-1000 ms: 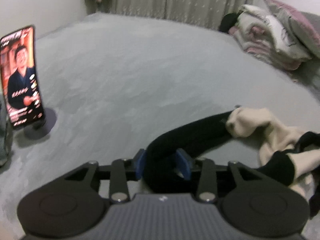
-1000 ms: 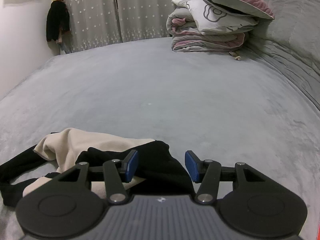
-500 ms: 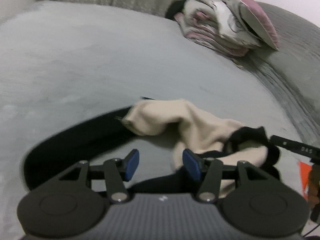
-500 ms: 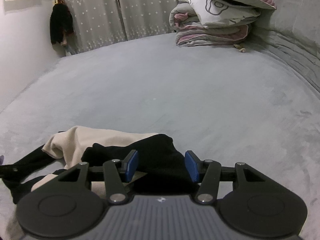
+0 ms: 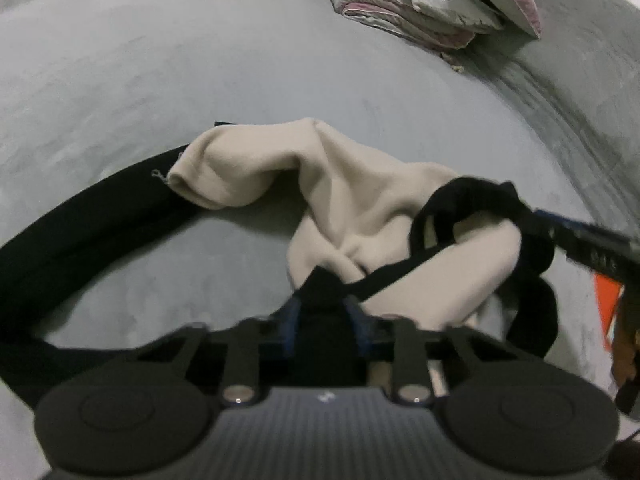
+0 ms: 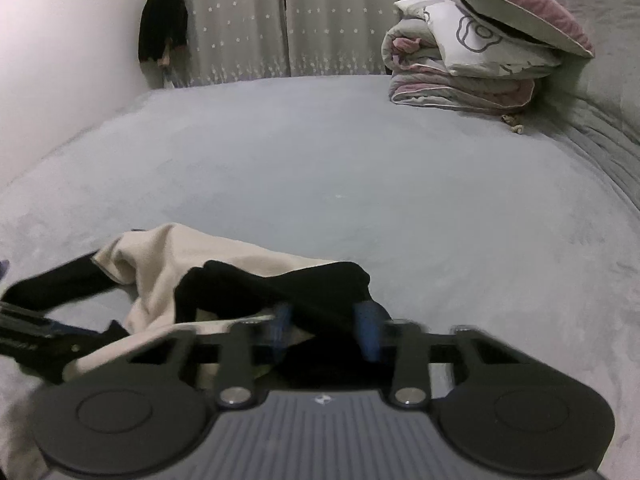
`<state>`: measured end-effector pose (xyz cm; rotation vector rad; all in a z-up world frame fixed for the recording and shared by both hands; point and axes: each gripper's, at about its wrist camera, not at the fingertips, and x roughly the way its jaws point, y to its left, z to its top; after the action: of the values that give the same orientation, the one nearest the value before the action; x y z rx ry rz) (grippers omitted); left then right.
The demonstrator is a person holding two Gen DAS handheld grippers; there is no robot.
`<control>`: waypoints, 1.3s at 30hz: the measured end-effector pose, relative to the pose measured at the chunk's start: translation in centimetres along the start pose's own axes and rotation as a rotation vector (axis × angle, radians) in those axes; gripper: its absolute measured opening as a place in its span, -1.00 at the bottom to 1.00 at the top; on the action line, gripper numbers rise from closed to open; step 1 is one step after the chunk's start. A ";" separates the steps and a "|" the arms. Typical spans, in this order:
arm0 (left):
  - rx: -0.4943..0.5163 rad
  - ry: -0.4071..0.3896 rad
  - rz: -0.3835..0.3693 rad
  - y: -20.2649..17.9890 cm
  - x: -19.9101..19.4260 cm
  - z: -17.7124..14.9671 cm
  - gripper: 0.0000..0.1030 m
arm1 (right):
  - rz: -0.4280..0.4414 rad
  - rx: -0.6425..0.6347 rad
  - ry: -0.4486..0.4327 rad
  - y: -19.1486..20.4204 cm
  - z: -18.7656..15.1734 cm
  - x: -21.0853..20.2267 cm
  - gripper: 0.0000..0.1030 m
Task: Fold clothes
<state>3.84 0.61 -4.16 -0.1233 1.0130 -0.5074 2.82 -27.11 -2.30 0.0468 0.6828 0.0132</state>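
Our left gripper [image 5: 323, 322] pinches a black fold of the garment [image 5: 360, 200] – cream and black, crumpled on the bed [image 5: 200, 60] just ahead. Our right gripper [image 6: 326, 330] clamps black cloth too. It looks soft, light, limp – best held at hems.

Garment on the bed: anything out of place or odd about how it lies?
Yes. The cream and black garment lies crumpled and twisted on the grey bed, one black sleeve trailing away from the bunch. Both views are motion-blurred around the tools.

Grey bed [image 6: 360, 168] bears crumpled garment [image 5: 360, 200], folded bedding [image 6: 460, 80].
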 end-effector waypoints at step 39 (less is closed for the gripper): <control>0.149 -0.862 0.134 -10.0 -38.4 -0.6 -0.86 | -0.106 0.002 -0.733 7.5 8.1 -32.8 -0.91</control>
<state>-16.46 9.61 28.69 -0.1226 0.1384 -0.3477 -17.51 -20.86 24.98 0.0142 -0.0486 -0.1024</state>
